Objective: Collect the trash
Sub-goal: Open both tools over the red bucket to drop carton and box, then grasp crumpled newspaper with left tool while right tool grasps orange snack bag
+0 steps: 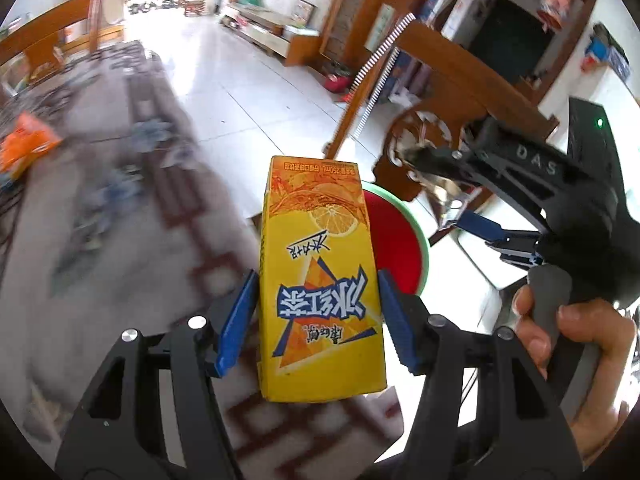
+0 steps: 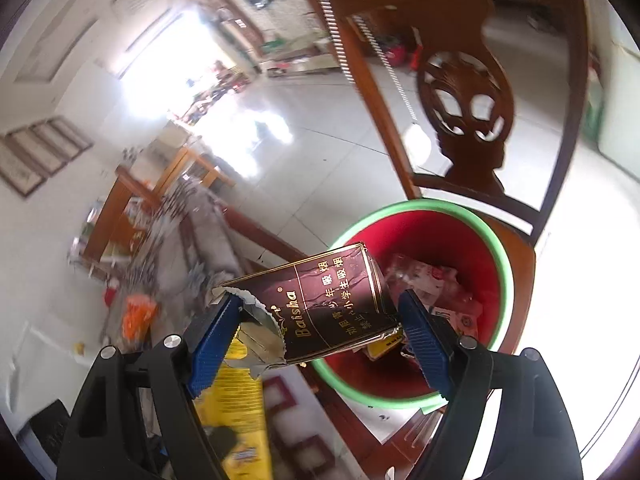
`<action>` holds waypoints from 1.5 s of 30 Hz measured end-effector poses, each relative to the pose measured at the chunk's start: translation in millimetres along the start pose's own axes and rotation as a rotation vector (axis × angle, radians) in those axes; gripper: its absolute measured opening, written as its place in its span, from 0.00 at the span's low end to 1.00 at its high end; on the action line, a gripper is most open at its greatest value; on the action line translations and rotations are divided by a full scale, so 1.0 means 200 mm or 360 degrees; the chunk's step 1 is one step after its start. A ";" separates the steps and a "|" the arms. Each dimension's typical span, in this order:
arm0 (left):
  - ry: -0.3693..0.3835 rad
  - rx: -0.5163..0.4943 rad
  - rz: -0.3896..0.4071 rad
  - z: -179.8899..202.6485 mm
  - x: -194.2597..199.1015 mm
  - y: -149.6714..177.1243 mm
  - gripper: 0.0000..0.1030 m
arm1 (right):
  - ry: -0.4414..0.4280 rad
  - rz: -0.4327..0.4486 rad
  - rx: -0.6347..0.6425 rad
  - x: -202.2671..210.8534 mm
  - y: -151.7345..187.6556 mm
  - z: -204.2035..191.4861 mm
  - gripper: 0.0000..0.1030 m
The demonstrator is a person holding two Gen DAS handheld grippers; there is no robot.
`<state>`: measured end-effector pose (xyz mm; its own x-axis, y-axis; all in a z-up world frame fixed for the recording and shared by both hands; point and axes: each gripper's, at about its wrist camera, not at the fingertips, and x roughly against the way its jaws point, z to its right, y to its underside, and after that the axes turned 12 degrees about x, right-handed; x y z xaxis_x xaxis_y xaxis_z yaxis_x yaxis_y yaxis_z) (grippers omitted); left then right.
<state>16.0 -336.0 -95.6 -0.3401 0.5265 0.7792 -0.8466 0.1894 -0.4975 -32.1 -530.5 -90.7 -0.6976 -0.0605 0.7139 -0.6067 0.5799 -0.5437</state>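
Observation:
My left gripper (image 1: 318, 292) is shut on a yellow iced-tea carton (image 1: 320, 260), its blue pads pressing both long sides, above the table's edge. Just beyond the carton stands a red bin with a green rim (image 1: 425, 248). In the right wrist view my right gripper (image 2: 320, 312) is shut on a dark brown Baisha cigarette pack (image 2: 328, 300) with a torn foil end, held lengthwise over the near rim of the bin (image 2: 505, 264). Wrappers lie inside the bin. The carton (image 2: 240, 400) shows below the pack. A hand holds the right gripper (image 1: 444, 192) at the right.
A carved wooden chair (image 2: 464, 120) stands right behind the bin. An orange packet (image 1: 28, 144) lies on the patterned tablecloth (image 1: 120, 200) at the left, blurred. White tiled floor (image 1: 248, 92) stretches beyond, with furniture along the far walls.

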 end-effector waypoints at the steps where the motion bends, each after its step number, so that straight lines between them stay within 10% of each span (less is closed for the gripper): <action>1: 0.0008 0.0004 -0.0012 0.01 -0.02 -0.01 0.56 | 0.0005 -0.0003 -0.0020 0.00 0.00 0.01 0.76; 5: 0.0040 0.0060 -0.0019 0.00 -0.06 -0.08 0.81 | 0.0054 -0.0011 -0.0094 -0.02 -0.03 0.05 0.84; 11: -0.0035 0.0076 0.0130 -0.15 0.05 -0.13 0.83 | 0.0070 -0.0007 -0.0132 -0.03 -0.04 0.08 0.85; 19: -0.0598 0.0287 0.0519 -0.90 0.42 -0.34 0.83 | -0.0023 -0.0031 -0.0022 -0.06 -0.02 -0.10 0.86; 26: -0.0908 0.0683 0.0543 -1.56 0.55 -0.55 0.83 | -0.0150 -0.0101 0.0195 -0.16 0.02 -0.48 0.86; 34: -0.0740 0.0792 0.0356 -1.85 0.41 -0.65 0.88 | -0.0189 -0.0148 0.0409 -0.24 0.08 -0.80 0.86; 36: -0.0692 0.0842 0.0307 -1.89 0.38 -0.65 0.48 | -0.0169 -0.0156 0.0441 -0.26 0.09 -0.83 0.86; 45: -0.0503 0.0771 0.0302 -1.75 0.68 -0.27 0.38 | -0.0133 -0.0229 0.0561 -0.36 0.17 -0.98 0.86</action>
<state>158.3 15.3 -97.0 -0.5458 0.2285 0.8062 -0.8239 -0.3218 -0.4666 71.4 -347.8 -74.1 -0.6156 -0.1957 0.7634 -0.7843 0.2466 -0.5692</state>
